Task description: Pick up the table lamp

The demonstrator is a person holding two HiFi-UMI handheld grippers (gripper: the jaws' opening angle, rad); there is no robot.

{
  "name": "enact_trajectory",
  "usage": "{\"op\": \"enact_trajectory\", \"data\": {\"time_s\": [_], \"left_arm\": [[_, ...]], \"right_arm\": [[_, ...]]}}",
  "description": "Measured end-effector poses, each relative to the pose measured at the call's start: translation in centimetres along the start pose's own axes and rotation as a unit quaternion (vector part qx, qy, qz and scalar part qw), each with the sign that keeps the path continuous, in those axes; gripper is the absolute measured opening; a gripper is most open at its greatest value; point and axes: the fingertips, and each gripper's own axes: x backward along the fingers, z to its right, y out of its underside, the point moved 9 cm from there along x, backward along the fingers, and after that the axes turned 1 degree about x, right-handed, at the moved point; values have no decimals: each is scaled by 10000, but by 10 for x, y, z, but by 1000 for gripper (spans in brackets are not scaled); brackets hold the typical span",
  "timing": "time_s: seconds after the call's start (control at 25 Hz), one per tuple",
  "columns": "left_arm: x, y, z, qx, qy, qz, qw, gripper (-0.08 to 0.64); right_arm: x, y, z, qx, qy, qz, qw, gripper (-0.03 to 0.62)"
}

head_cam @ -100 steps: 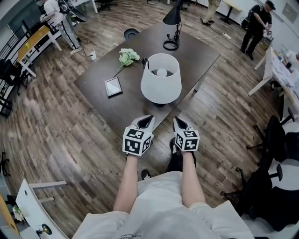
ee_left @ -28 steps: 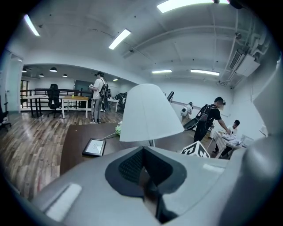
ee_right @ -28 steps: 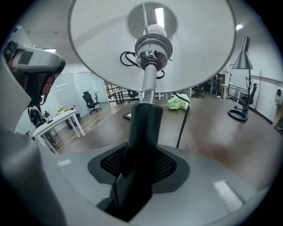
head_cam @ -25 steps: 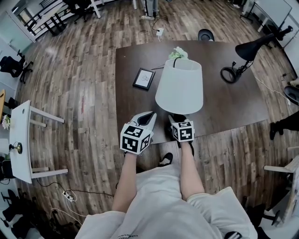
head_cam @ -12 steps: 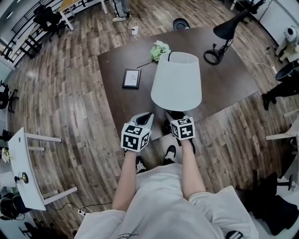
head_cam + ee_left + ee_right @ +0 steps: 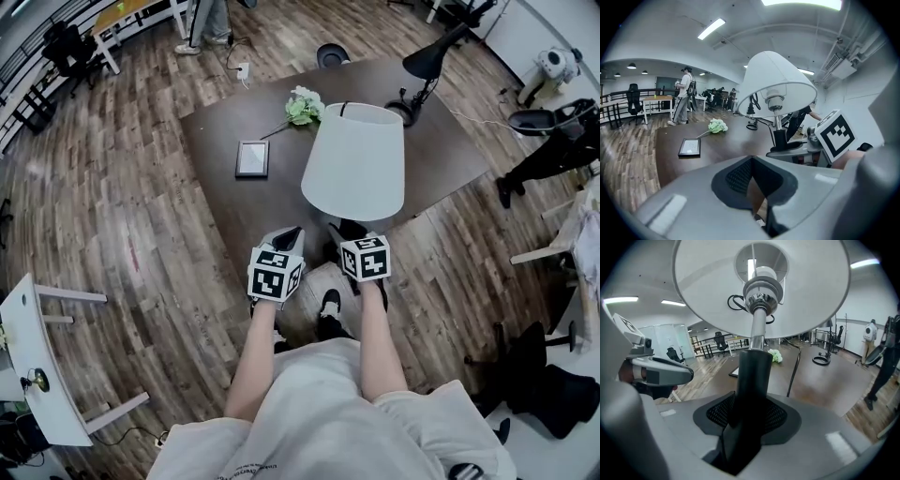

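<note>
The table lamp, with a white cone shade (image 6: 354, 164) and a black stem (image 6: 752, 376), stands upright in my right gripper (image 6: 349, 232). That gripper (image 6: 750, 413) is shut on the stem just below the metal socket, with the shade (image 6: 759, 282) overhead. The lamp's foot is hidden under the shade in the head view. My left gripper (image 6: 290, 234) hovers beside it at the table's near edge, jaws together and nothing between them (image 6: 752, 173). From the left gripper view, the shade (image 6: 776, 77) and right gripper (image 6: 787, 149) are to the right.
The dark wooden table (image 6: 244, 202) carries a framed picture (image 6: 252, 157), a pale green flower bunch (image 6: 302, 107) and a black desk lamp (image 6: 427, 61). A person (image 6: 553, 141) is at the right, a white side table (image 6: 37, 356) at the lower left.
Four seconds ago the lamp stood on the table with both grippers short of it. Now the right gripper holds its stem. The table has swung round in view during the last second.
</note>
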Motion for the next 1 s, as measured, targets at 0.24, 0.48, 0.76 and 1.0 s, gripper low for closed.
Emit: {"op": "enact_trajectory", "data": {"time_s": [0.24,0.48,0.76,1.0], "left_arm": [[20,12,1,-86,232,-27,9997,2],[25,13,8,-59,181,-29,9998,2],[15,-2,-1,218,-316,109,9992,2],[-20,-22,19,413,-666,257,9966,2]], "right_arm": [[20,3,-27,-172,93,150,9997,193],[33,-4,-30,66,60,197,9998,193],[8,-22,-14,232,-437,157,9987,195],[-4,-29,29,621,-813,-11,9948,193]]}}
